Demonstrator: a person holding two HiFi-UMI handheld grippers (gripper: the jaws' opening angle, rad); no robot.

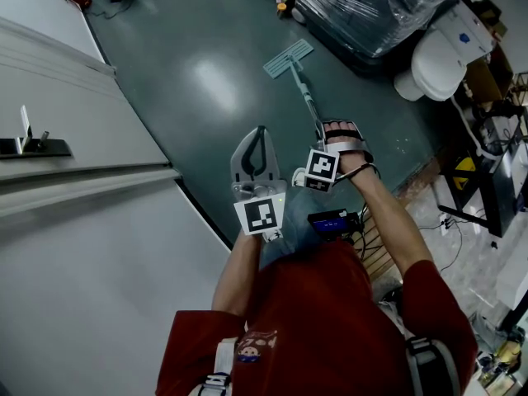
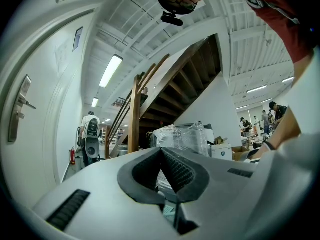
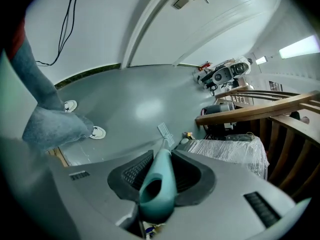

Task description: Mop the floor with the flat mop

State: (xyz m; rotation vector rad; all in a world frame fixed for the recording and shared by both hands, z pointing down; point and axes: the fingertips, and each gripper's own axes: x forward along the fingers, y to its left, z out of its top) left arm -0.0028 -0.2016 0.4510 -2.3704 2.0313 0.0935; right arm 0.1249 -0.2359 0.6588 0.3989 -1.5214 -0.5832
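The right gripper (image 3: 161, 156) has its fingers (image 3: 131, 173) clamped on the teal handle of the flat mop (image 3: 159, 181). Its shaft runs away to the mop head (image 1: 289, 58), which lies flat on the grey-green floor (image 1: 206, 106), near a plastic-wrapped pallet (image 1: 371, 7) at far right. The left gripper (image 2: 161, 150), just left, holds nothing, its fingers (image 2: 184, 173) pressed together.

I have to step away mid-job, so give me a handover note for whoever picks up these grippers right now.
Left gripper: jaws shut, empty, off the mop.
Right gripper: shut on the teal mop handle, at its top end.
Mop head: flat on the green floor, near the plastic-wrapped pallet.
Done: mop gripped and down; no wet trail shows how much is mopped.
Left: mop the floor, perhaps adding the left gripper for control.
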